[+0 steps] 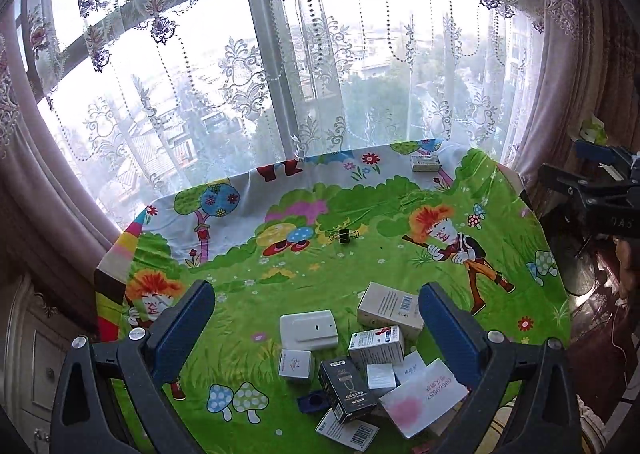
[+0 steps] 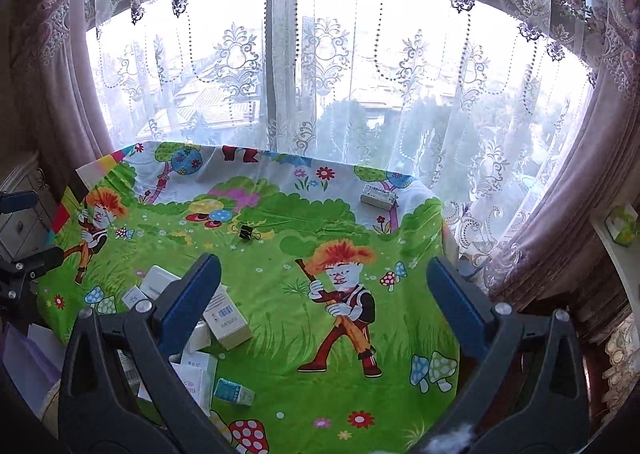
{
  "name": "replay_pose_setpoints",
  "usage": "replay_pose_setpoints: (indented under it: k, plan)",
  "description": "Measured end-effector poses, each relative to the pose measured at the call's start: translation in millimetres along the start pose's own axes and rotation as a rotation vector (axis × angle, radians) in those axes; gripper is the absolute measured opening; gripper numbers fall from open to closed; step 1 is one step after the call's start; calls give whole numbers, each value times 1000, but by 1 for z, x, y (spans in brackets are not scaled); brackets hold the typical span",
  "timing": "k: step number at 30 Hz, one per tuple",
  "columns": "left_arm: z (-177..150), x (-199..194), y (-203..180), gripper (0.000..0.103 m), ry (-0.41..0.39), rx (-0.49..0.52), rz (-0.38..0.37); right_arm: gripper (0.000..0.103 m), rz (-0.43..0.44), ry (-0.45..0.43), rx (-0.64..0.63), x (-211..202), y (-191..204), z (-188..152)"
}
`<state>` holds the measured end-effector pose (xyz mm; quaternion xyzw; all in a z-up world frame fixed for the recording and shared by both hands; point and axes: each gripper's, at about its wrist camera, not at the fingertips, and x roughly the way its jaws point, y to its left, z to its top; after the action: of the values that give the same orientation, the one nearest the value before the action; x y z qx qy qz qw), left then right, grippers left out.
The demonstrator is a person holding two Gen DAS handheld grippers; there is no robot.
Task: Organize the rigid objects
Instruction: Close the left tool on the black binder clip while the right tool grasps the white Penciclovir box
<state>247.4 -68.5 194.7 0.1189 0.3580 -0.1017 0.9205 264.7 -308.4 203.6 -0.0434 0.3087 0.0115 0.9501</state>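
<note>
I hold the left tongs (image 1: 318,334) spread wide and empty above the near side of the table (image 1: 360,266), over the heap of small boxes (image 1: 360,366). The right tongs (image 2: 324,314) likewise gape, gripping nothing. Only the left view shows the black carton (image 1: 347,390) plainly; the right view alone shows a teal-printed box (image 2: 235,392) lying apart. A binder clip (image 2: 246,232) sits farther off.

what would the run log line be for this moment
left gripper open, over box pile | right gripper open, empty | black box in pile | binder clip apart mid-table | small box far edge
</note>
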Motion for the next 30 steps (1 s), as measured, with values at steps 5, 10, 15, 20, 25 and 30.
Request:
replay_pose_setpoints:
  k: [5, 10, 15, 20, 25, 30]
  plan:
    - [38, 41, -2, 103, 7, 26, -9, 103, -28, -30, 45, 46, -20, 36]
    - [67, 109, 0, 103, 55, 8, -23, 103, -42, -19, 100, 112, -39, 55]
    - [75, 200, 0, 103, 163, -48, -83, 103, -24, 67, 190, 192, -58, 55]
    - [60, 287, -5, 91, 292, -97, -143, 103, -4, 175, 214, 267, -71, 45]
    - [51, 337, -17, 86, 351, -47, -148, 103, 11, 253, 267, 321, -84, 34]
    - [40, 358, -43, 84, 361, 83, -112, 103, 21, 280, 256, 354, -92, 32]
